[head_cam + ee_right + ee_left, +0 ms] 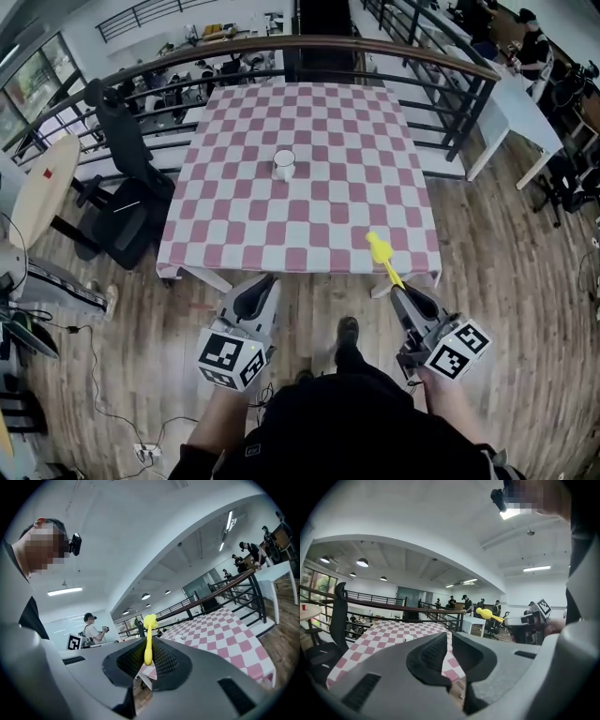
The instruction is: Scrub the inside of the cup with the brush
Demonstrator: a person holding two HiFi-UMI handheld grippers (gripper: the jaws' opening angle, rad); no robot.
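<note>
Fingers of right gripper [404, 294] clenched on yellow brush [382, 252]; left gripper [263, 284] fingers clenched, empty. At worktop [328, 217] centre: cup [284, 165], upright, well apart from both.

Count one table [328, 141] under a pink-and-white checked cloth, with one white cup [284, 164] on it. Count two grippers, a left gripper [265, 281] and a right gripper [401, 291], with two marker cubes, one marker cube [230, 361] on the left and one on the right, and just one yellow brush [382, 255]. Around these, count one black office chair [127, 178], one round pale table [42, 192], one long white table [516, 108], one curved railing [375, 44] and one dark shoe [348, 330].
</note>
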